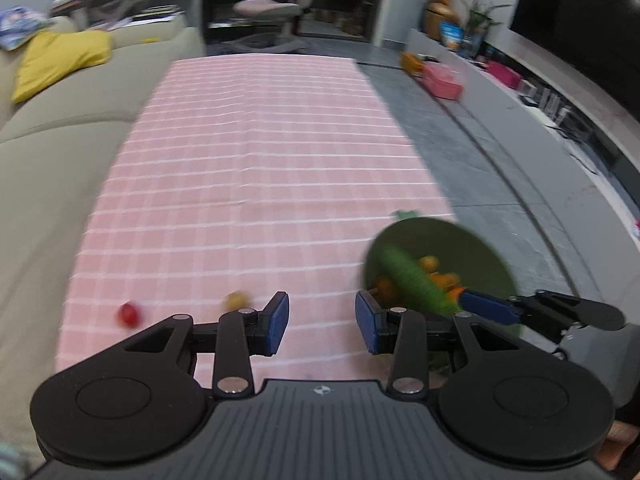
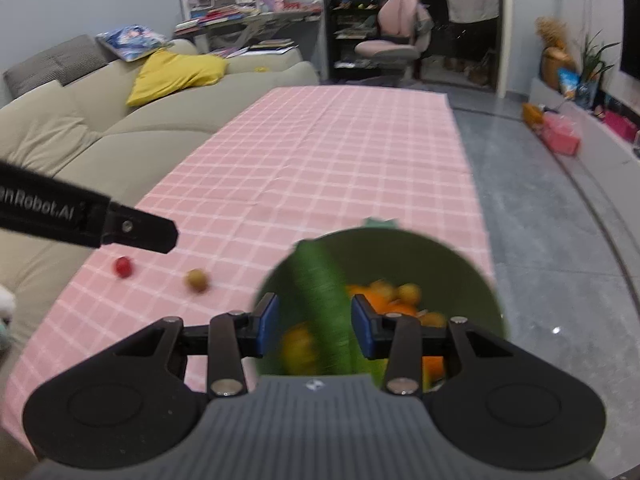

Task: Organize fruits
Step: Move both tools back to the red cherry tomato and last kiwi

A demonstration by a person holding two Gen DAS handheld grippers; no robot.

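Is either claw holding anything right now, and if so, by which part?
Nothing is held. The left claw is open over the cloth; the right claw is open astride the cucumber in the green bowl, pads apart from it.

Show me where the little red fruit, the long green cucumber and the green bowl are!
little red fruit (image 2: pixel 123 267): right wrist view, middle of the fruit.
long green cucumber (image 2: pixel 320 300): right wrist view, middle of its length.
green bowl (image 2: pixel 460 276): right wrist view, bare inner wall, right side.
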